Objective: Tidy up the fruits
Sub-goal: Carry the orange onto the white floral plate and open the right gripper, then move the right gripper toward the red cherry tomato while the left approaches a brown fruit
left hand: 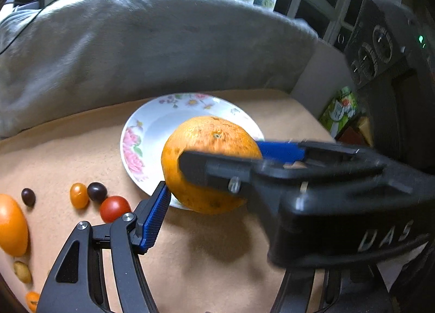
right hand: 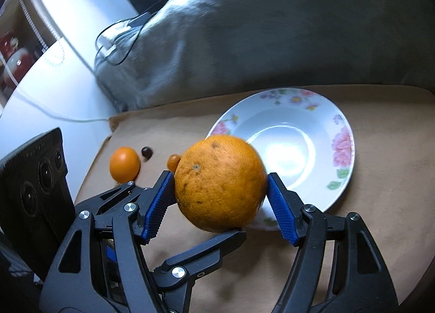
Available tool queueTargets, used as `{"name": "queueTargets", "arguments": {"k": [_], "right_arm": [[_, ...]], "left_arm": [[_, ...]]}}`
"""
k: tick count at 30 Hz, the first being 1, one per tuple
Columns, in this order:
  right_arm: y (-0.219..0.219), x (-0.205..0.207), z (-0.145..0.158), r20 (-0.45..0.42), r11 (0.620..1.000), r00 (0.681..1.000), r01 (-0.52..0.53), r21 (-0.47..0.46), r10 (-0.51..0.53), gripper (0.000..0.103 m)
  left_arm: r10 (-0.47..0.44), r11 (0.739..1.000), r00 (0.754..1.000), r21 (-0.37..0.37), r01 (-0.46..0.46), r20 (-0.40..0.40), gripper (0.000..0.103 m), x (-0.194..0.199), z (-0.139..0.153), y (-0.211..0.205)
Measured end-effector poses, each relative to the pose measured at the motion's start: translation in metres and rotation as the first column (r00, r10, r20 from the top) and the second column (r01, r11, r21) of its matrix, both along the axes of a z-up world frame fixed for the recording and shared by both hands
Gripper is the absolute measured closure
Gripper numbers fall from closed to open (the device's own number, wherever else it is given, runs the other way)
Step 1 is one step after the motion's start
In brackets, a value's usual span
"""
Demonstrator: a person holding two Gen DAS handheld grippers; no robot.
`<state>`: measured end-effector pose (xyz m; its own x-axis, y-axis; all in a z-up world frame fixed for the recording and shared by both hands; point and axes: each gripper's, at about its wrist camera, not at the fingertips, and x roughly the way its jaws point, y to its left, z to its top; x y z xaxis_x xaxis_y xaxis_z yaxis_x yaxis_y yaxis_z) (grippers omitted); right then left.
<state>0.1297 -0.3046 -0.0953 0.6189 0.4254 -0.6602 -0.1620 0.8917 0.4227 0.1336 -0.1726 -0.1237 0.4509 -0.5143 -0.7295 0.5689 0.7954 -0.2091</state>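
From the left wrist view, a large orange [left hand: 209, 163] hangs above the near rim of a flowered plate [left hand: 152, 128], clear of the tan bench [left hand: 217, 245]. The left gripper [left hand: 214, 169] has one blue finger pad [left hand: 156, 217] touching the orange's lower left side; its other finger is hidden behind the right gripper's black body, which crosses in from the right, so I cannot tell whether it clamps the fruit. Left of the plate lie a red tomato [left hand: 115, 208], an orange tomato [left hand: 79, 195] and two dark ones, with another orange fruit [left hand: 12, 226] at the frame's edge.

From the right wrist view, the right gripper [right hand: 220, 201] has its fingers [right hand: 159, 209] clamped on the orange [right hand: 220, 182], one blue pad pressed on each side. The orange hangs over the plate's [right hand: 339, 149] left rim. A black finger of the left gripper touches it from below.
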Motion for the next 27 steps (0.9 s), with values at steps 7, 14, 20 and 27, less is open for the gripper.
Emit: {"name": "queueTargets", "arguments": {"k": [7, 14, 20, 27], "right_arm": [[-0.023, -0.009, 0.018, 0.075, 0.997, 0.994, 0.079, -0.013, -0.078, 0.030], [-0.029, -0.024, 0.029, 0.113, 0.995, 0.988, 0.104, -0.007, -0.103, 0.030], [-0.020, -0.042, 0.029, 0.138, 0.995, 0.986, 0.097, -0.035, -0.092, 0.031], [0.003, -0.061, 0.032, 0.183, 0.995, 0.982, 0.054, -0.088, -0.037, 0.031]], "left_arm": [[0.036, 0.999, 0.998, -0.010, -0.036, 0.042, 0.038, -0.004, 0.007, 0.008], [0.086, 0.996, 0.993, -0.040, -0.083, 0.076, 0.038, -0.014, 0.020, 0.036], [0.153, 0.987, 0.977, -0.060, -0.146, 0.147, 0.038, -0.021, 0.039, 0.058], [0.245, 0.968, 0.945, -0.111, -0.226, 0.216, 0.037, -0.032, 0.054, 0.104]]}}
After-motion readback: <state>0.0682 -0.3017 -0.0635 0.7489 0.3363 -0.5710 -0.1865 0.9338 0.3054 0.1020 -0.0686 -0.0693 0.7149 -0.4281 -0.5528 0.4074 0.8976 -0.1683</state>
